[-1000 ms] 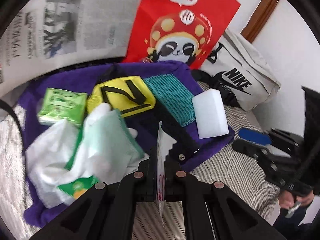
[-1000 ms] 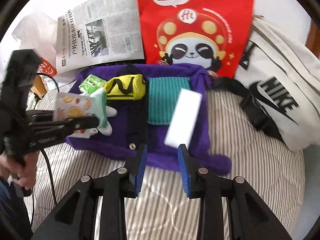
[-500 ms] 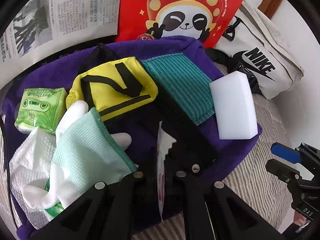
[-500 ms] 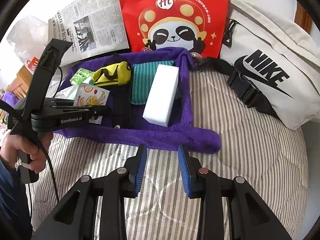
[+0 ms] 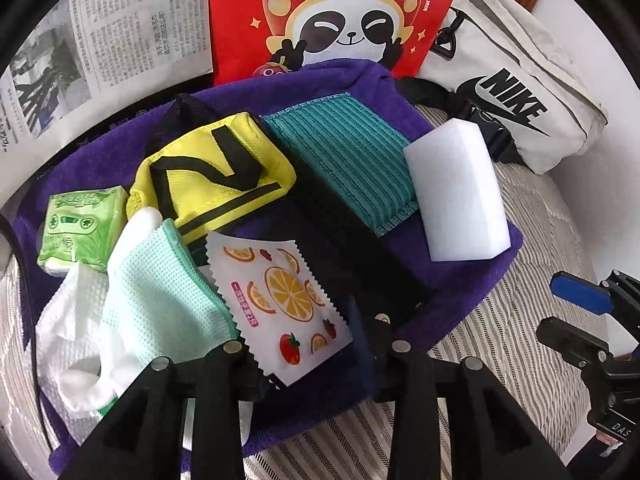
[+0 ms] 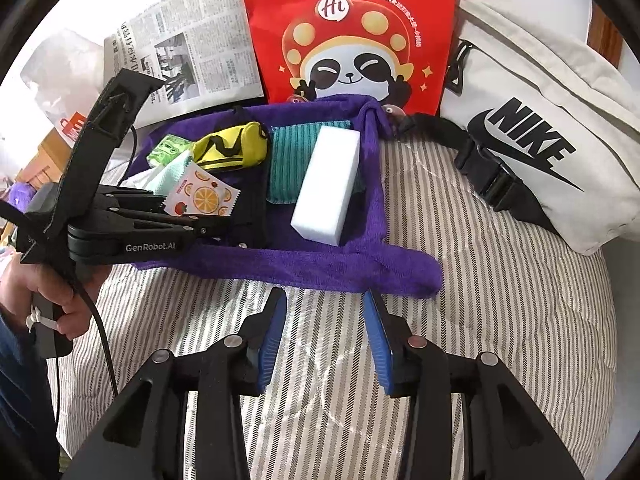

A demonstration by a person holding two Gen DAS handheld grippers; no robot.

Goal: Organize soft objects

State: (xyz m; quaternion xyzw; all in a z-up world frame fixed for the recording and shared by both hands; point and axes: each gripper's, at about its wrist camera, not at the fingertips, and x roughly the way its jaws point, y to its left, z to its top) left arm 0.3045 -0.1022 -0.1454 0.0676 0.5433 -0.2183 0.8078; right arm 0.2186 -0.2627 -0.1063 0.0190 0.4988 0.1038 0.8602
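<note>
Just ahead of the left claw, seen from its own wrist camera, a fruit-printed packet lies flat on the purple towel, its near corner between the two fingers. The jaws have just been opening and now stand apart, the pads no longer pressing the packet. To the claw's left sit a mint-green cloth over white tissue, with a green tissue pack beyond; straight ahead lie a yellow pouch, a teal cloth and, to the right, a white sponge block. The step in hand looks like setting the packet down among the gathered items. Done well, the claw would lift straight back so neither finger drags the light packet or snags the mint cloth beside it.

From the right wrist camera, the right claw hovers over the striped bedcover just short of the towel's near edge, blue pads apart with nothing between them; its jaws too have just been widening. Ahead and to its left, the other claw, gripped by a person's hand, points at the packet. The sponge block, resting partly on the teal cloth, lies directly ahead of the right claw and seems the likeliest next thing to square up.
</note>
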